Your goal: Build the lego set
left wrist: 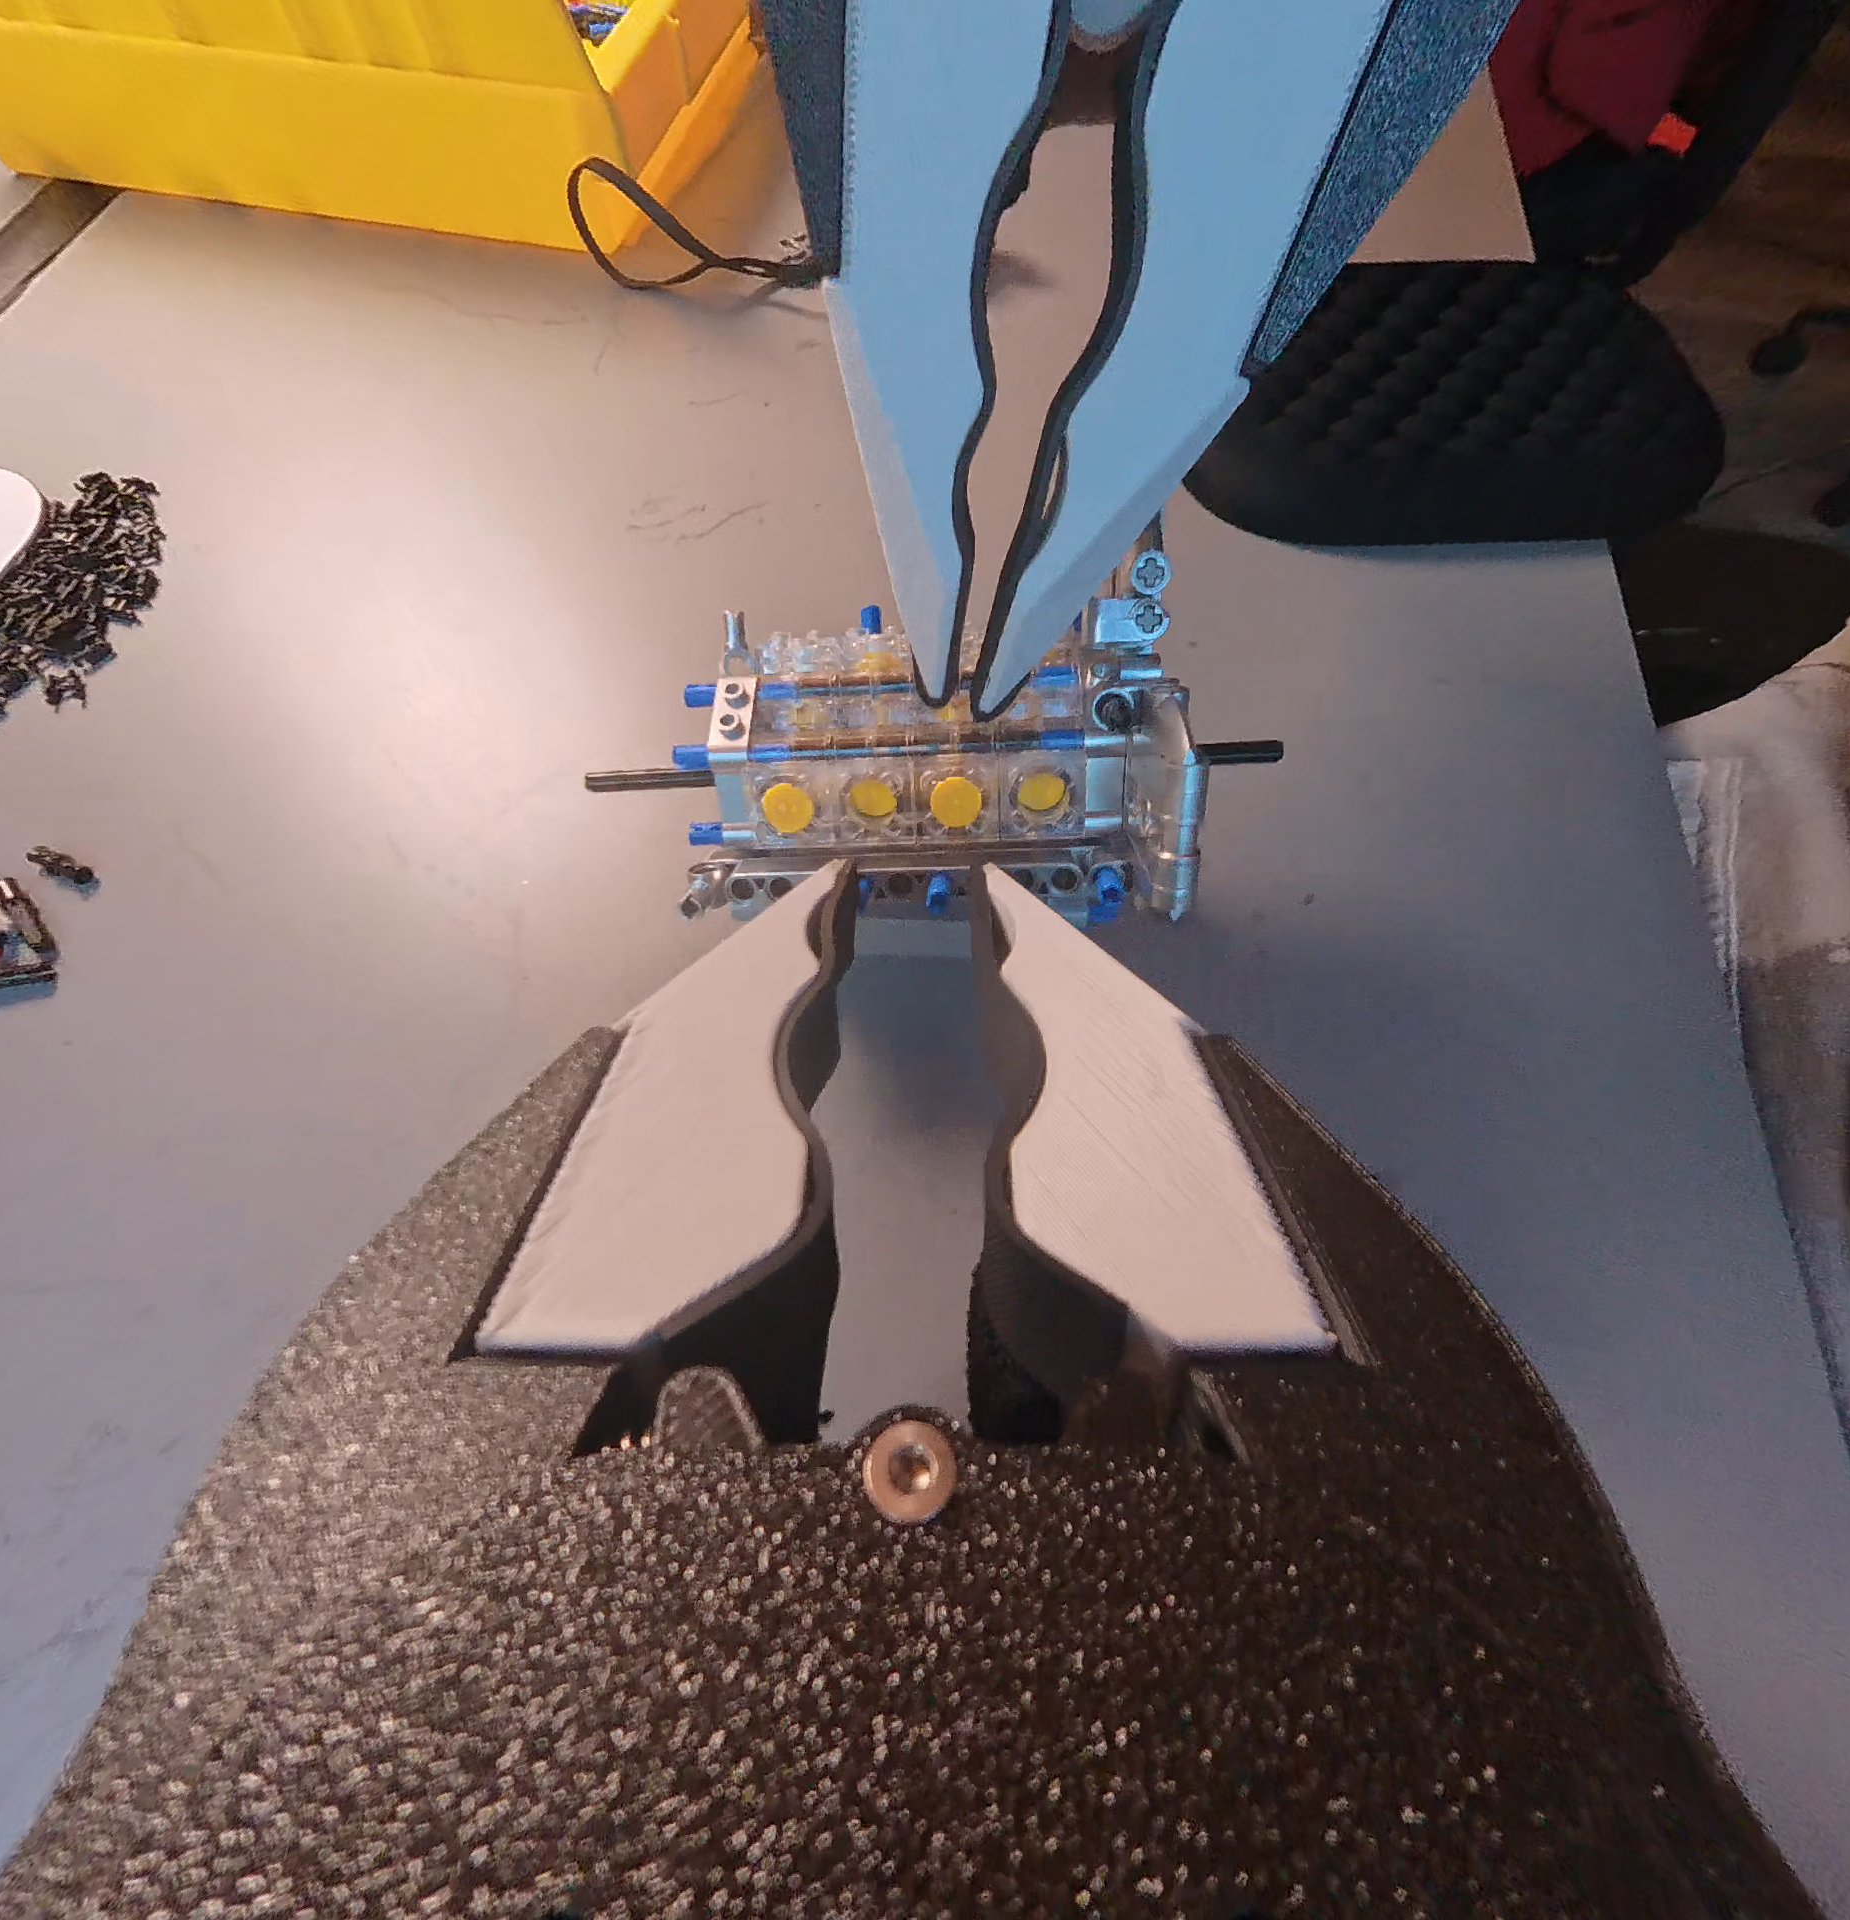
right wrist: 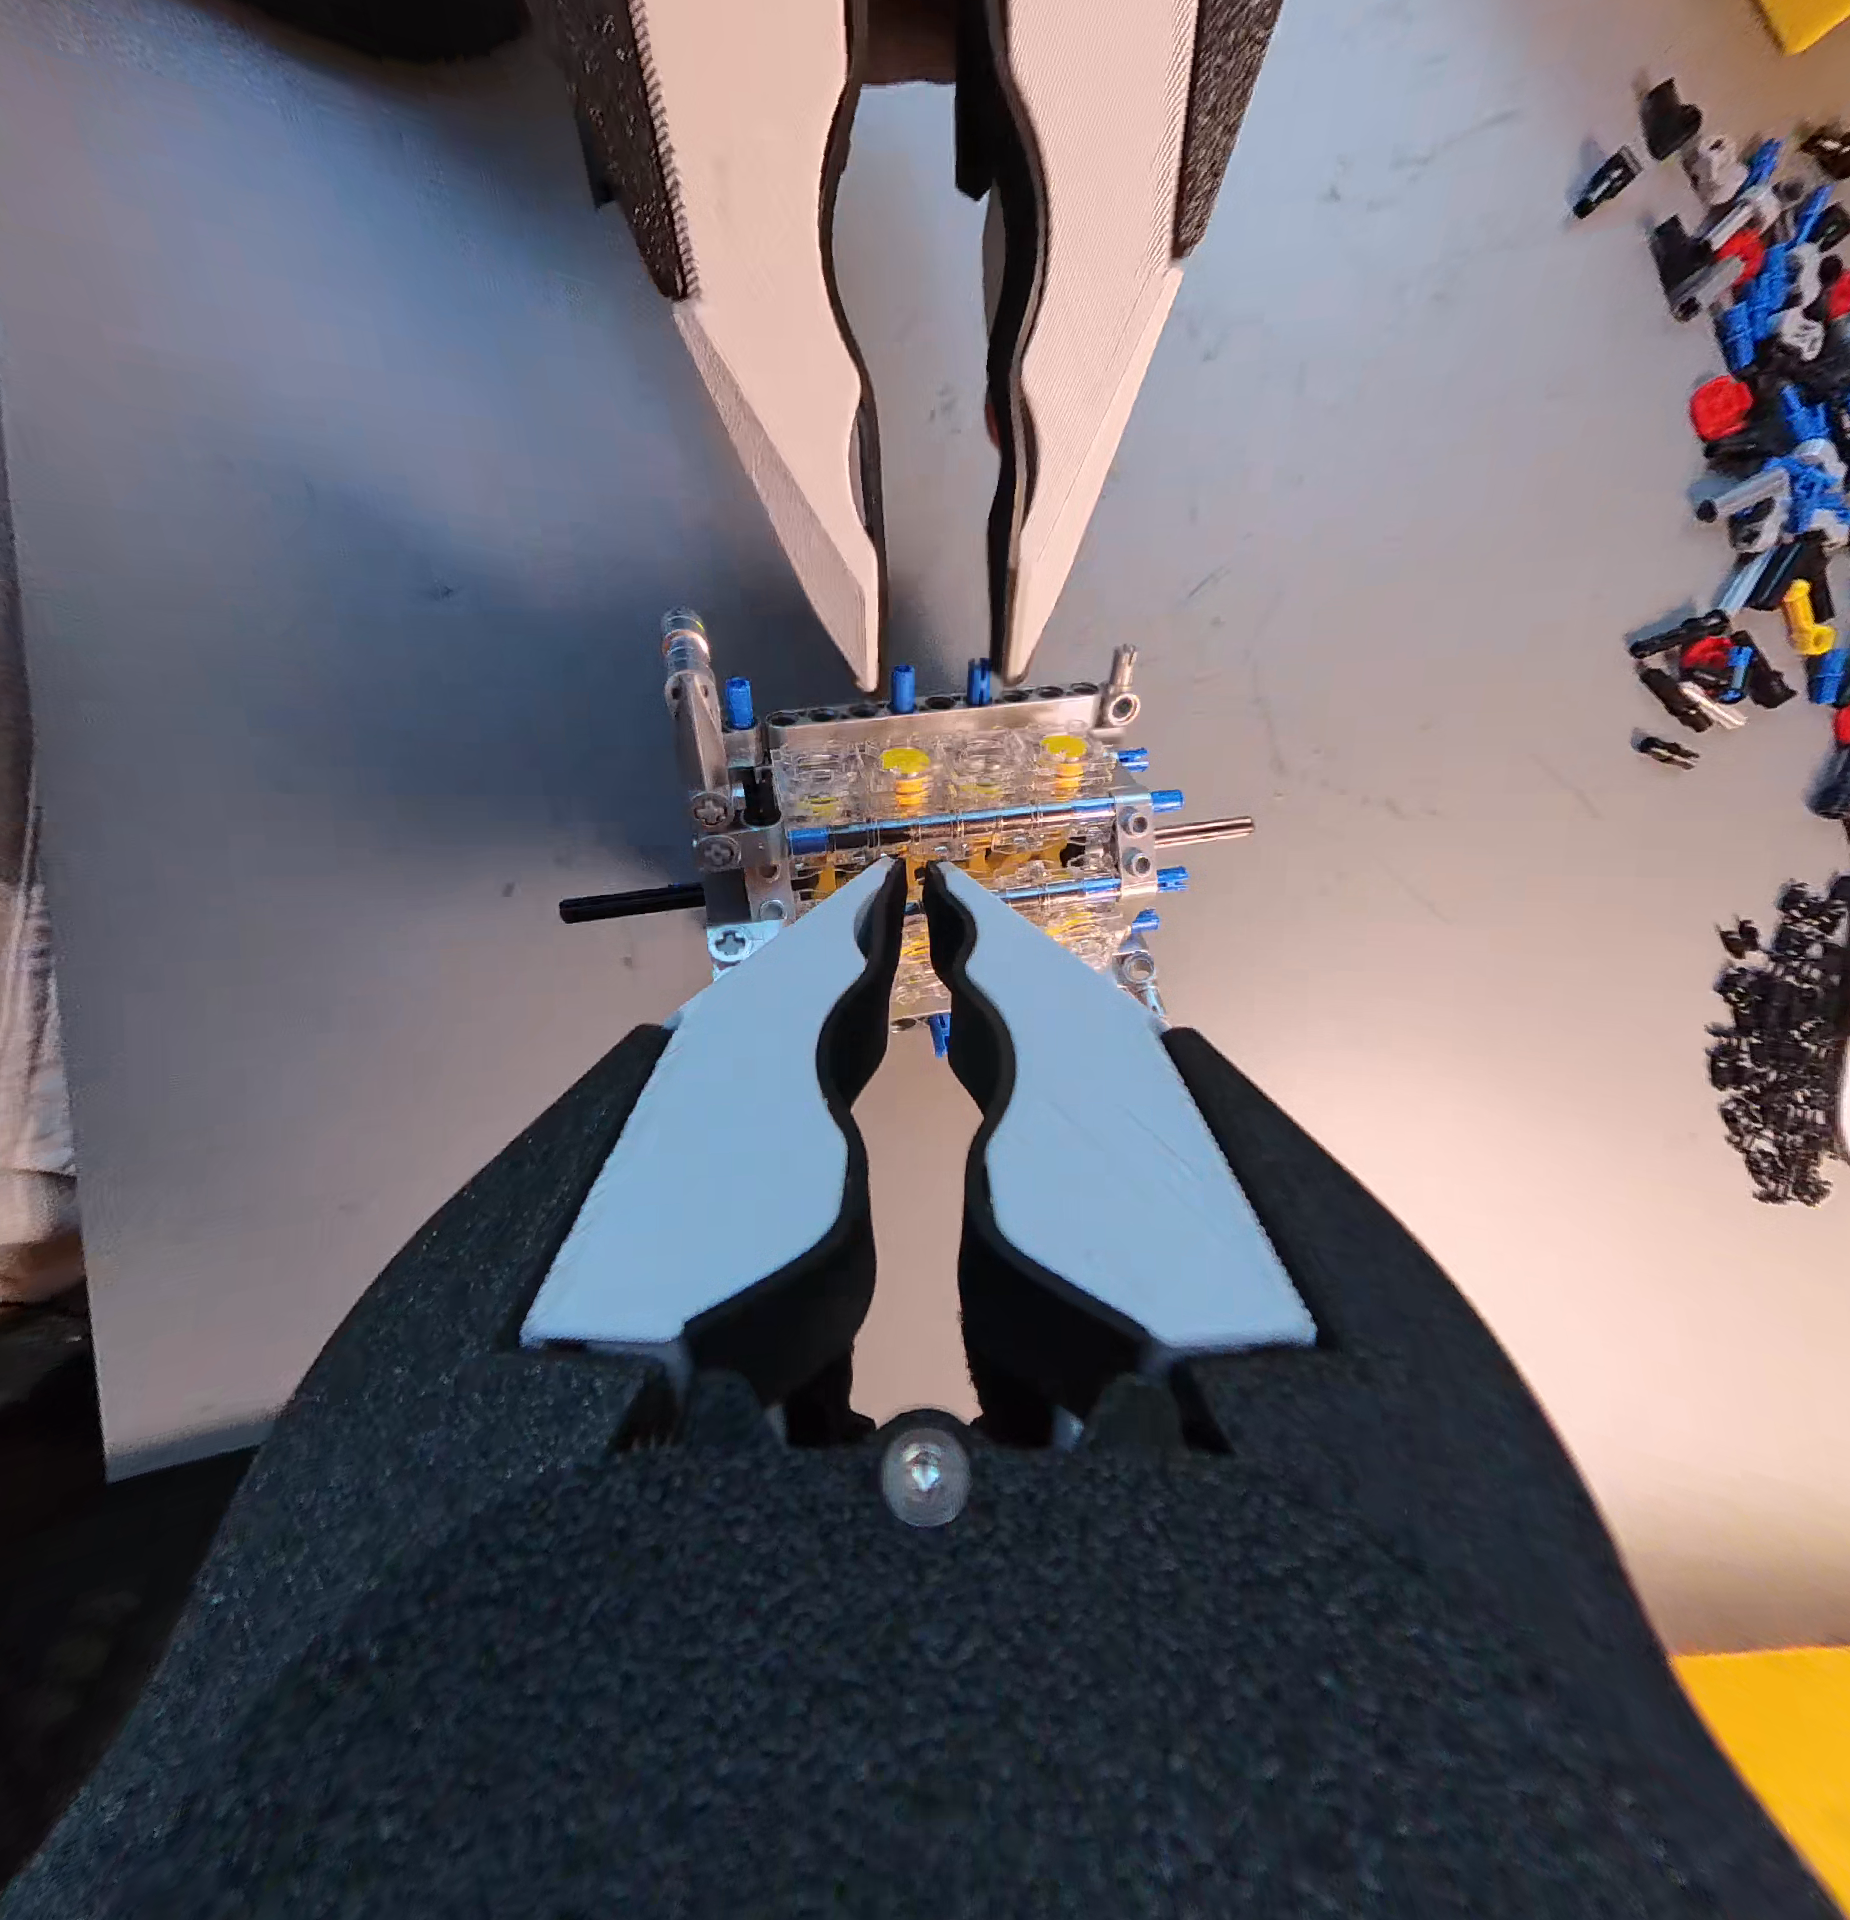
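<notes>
Left gripper (left wrist: pixel 913 883), jaws narrowly apart, noses the near beam of the brick engine (left wrist: pixel 942 779) mid-table (left wrist: pixel 381 623). Right gripper (right wrist: pixel 908 871), nearly closed, presses its top between 2 cylinder rows.

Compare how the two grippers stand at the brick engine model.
The left gripper is open, its tips at the grey beam along the transparent-and-yellow brick engine model. The right gripper is nearly closed, its tips on the model's top middle; whether it pinches anything is unclear. Both have pale grey fingers with black pads.
</notes>
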`<state>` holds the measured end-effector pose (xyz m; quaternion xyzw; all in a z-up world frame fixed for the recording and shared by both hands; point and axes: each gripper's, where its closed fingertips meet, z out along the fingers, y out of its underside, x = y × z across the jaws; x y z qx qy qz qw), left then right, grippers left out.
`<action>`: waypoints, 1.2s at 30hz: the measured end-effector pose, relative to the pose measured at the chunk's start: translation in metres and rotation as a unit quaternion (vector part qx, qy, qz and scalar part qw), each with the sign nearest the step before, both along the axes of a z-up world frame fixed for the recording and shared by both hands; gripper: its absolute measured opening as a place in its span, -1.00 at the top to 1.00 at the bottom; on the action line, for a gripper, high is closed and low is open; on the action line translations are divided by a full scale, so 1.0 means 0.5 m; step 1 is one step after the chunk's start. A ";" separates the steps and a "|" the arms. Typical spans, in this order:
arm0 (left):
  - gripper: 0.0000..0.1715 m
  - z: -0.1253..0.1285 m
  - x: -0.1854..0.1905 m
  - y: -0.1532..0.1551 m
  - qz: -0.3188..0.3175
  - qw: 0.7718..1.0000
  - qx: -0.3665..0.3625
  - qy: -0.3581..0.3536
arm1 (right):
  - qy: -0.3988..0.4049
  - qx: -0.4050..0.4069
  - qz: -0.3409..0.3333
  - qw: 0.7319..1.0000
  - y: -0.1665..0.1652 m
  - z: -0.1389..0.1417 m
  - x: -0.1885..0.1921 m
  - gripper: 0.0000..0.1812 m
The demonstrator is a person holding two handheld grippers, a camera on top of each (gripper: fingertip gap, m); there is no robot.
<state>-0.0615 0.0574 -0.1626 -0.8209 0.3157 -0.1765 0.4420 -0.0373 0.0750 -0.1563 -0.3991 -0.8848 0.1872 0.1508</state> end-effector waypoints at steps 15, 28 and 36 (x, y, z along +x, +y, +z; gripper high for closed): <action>0.26 -0.075 0.022 -0.010 -0.016 0.998 -0.052 0.038 | -0.078 0.069 0.045 0.993 -0.020 0.003 0.021 1.00; 0.00 -0.102 0.037 0.014 0.010 0.996 -0.057 0.063 | -0.079 0.070 0.053 0.993 -0.027 0.026 0.028 1.00; 0.00 -0.101 0.037 0.014 0.011 0.996 -0.051 0.067 | -0.129 0.041 0.028 0.990 -0.043 0.011 0.047 0.81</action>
